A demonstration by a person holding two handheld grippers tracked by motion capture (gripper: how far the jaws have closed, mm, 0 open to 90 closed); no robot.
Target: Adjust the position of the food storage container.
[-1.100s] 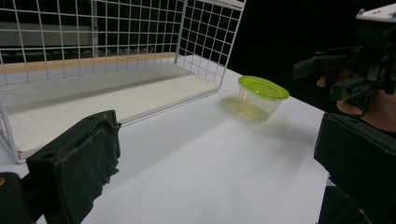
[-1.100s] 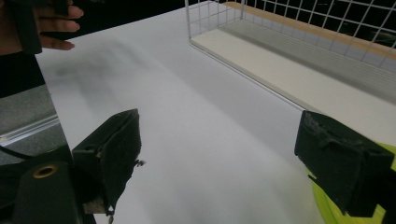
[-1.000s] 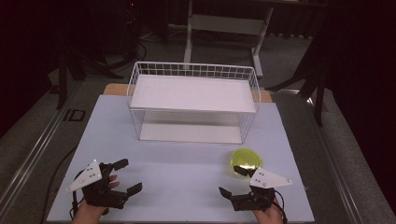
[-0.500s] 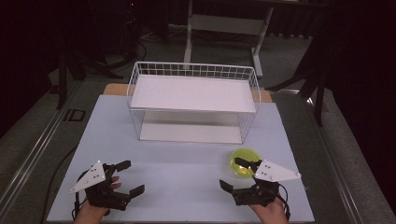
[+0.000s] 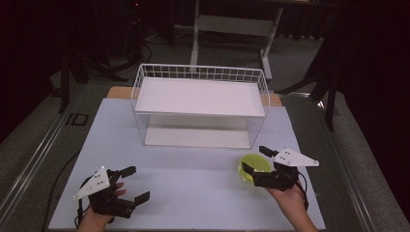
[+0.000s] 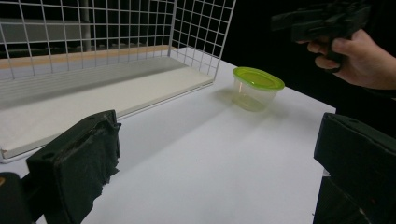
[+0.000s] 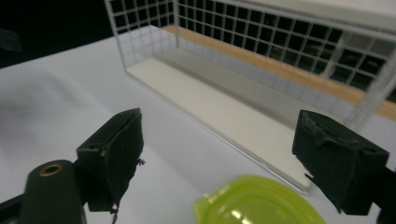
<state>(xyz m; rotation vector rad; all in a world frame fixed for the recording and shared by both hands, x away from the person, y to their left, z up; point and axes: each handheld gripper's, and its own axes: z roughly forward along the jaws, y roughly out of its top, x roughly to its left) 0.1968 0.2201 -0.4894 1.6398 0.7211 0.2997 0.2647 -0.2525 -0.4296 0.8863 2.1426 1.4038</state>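
A clear tub with a lime-green lid [image 5: 255, 166] stands on the white table top [image 5: 193, 179], just in front of the wire rack's right end. My right gripper [image 5: 255, 159] hovers at the tub, its jaws wide apart. In the right gripper view the lid [image 7: 257, 200] lies low between the two pads of that gripper [image 7: 226, 151], and neither pad touches it. Its jaws have just been closing a little, and it is still open. My left gripper [image 5: 138, 183] rests open near the front left with nothing in it. The left gripper view shows its own gripper [image 6: 215, 158] and the tub [image 6: 258, 86] farther off.
A white wire rack [image 5: 140, 82] with an upper shelf and a lower board stands across the middle of the table. The left gripper view shows the rack [image 6: 93, 88] close ahead, and the other hand with its gripper [image 6: 322, 21] raised at the far right. Dark floor and stands surround the table.
My right gripper has moved forward and slightly up from the front edge, and it now reaches the tub. The left gripper has stayed in place.
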